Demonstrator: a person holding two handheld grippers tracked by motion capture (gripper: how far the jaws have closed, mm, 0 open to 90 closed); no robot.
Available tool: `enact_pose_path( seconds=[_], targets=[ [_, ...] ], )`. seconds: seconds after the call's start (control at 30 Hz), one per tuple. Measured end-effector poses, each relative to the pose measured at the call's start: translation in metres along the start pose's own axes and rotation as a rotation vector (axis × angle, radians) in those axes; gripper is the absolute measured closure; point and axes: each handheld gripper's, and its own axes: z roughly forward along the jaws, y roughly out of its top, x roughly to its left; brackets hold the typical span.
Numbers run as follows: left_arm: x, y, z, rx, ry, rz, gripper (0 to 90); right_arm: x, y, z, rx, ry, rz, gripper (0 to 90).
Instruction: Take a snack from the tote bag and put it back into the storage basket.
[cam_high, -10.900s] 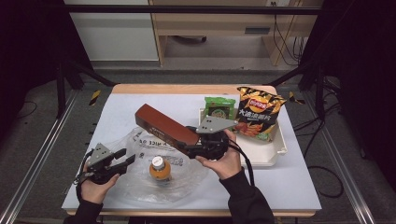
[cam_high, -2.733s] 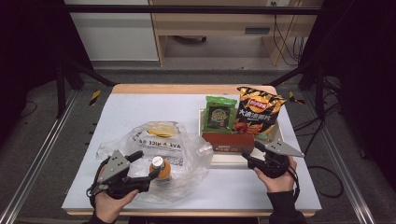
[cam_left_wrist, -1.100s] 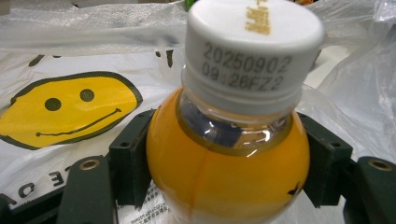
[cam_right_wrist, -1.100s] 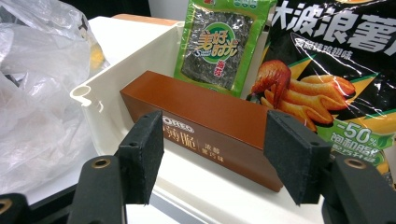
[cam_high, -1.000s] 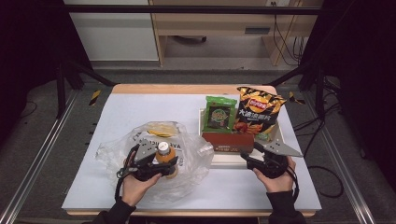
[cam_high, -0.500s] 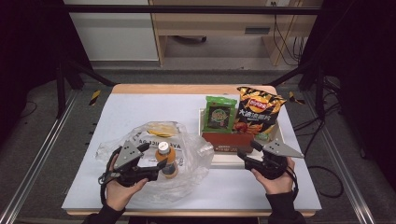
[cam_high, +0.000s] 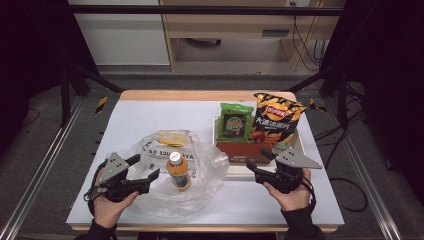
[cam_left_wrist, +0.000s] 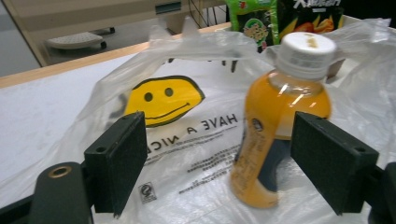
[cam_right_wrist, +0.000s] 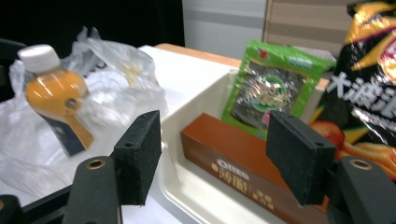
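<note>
Left side first. Your left gripper (cam_high: 145, 169) sits at the near-left of the table (cam_high: 125, 120), jaws apart, nothing pinched between them. A second ago it was wrapped around the orange juice bottle (cam_high: 177, 170); since then the jaws have been opening and you have drawn the hand back toward the left edge. In the left gripper view the bottle (cam_left_wrist: 279, 121) stands clear, just inside the right-hand pad, not touched by either.

The bottle now stands upright on its own, white cap up, on the flattened clear plastic bag (cam_high: 172, 172) with the yellow smiley print (cam_left_wrist: 161, 99). So: bottle released and settled on the bag, a little left of table centre. The bag's mouth looks slack, and I cannot tell whether the bottle is inside the film or only resting on it.

Moving right. The white tray (cam_high: 252, 171) holds the brown biscuit box (cam_high: 247, 151) lying along its near wall, with the green seaweed packet (cam_high: 235, 122) and the black chip bag (cam_high: 276, 120) propped behind it.

Your right gripper (cam_high: 260, 165) hovers at the tray's near-right corner, jaws apart, just opened slightly wider, with nothing held. In the right gripper view the pads frame the box (cam_right_wrist: 233, 168) but stand off it.

Judgement: bottle done; the box looks next, and the bag may need spreading.
</note>
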Motion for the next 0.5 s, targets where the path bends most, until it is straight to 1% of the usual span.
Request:
enact_pose_path(
  seconds=[0.17,0.23,0.37,0.5],
  targets=[
    [0.01,-0.005,0.003,0.007,0.019,-0.014,19.3,0.011,0.013,-0.001,-0.037,0.042,-0.001,35.6],
    [0.014,-0.007,0.005,0.017,0.027,-0.021,19.9,0.017,0.019,0.0,-0.053,0.065,-0.011,35.5],
    [0.023,-0.012,0.007,0.034,0.048,-0.029,20.4,0.032,0.03,0.006,-0.074,0.109,-0.029,35.3],
    [0.032,-0.016,0.004,0.036,0.066,-0.052,20.6,0.05,0.04,0.016,-0.088,0.156,-0.051,34.9]
  ],
)
